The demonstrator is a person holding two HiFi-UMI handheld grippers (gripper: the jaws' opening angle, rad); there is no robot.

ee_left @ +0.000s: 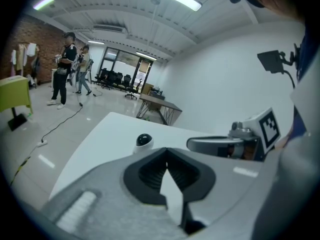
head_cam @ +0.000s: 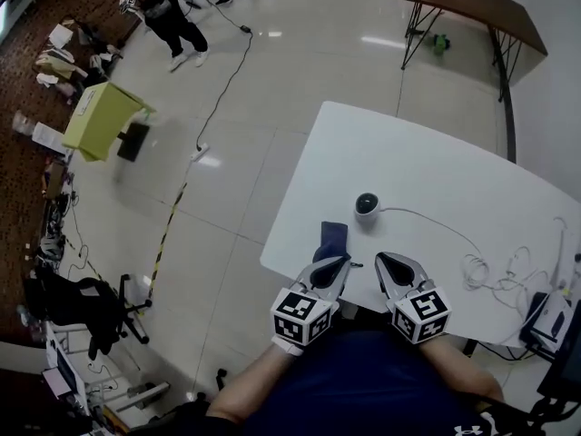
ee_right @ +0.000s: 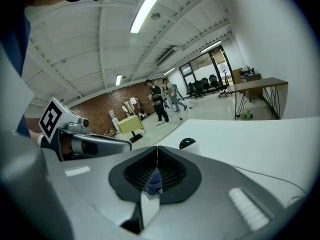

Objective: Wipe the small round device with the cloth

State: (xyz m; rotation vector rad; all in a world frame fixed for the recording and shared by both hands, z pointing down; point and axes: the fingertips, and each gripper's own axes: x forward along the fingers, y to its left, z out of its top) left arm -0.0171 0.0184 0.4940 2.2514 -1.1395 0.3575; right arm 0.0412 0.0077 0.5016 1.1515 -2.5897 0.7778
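Small round device (head_cam: 367, 205): centre of the head view, on the white table (head_cam: 436, 162), its cable (head_cam: 436, 221) trailing right.
Cloth (head_cam: 333, 237): blue, just lower left of the device, near the table's edge.
Left gripper (head_cam: 334, 263): jaws closed tip to tip, empty, just below the cloth.
Right gripper (head_cam: 386, 260): jaws closed, nothing pinched, beside the left one.
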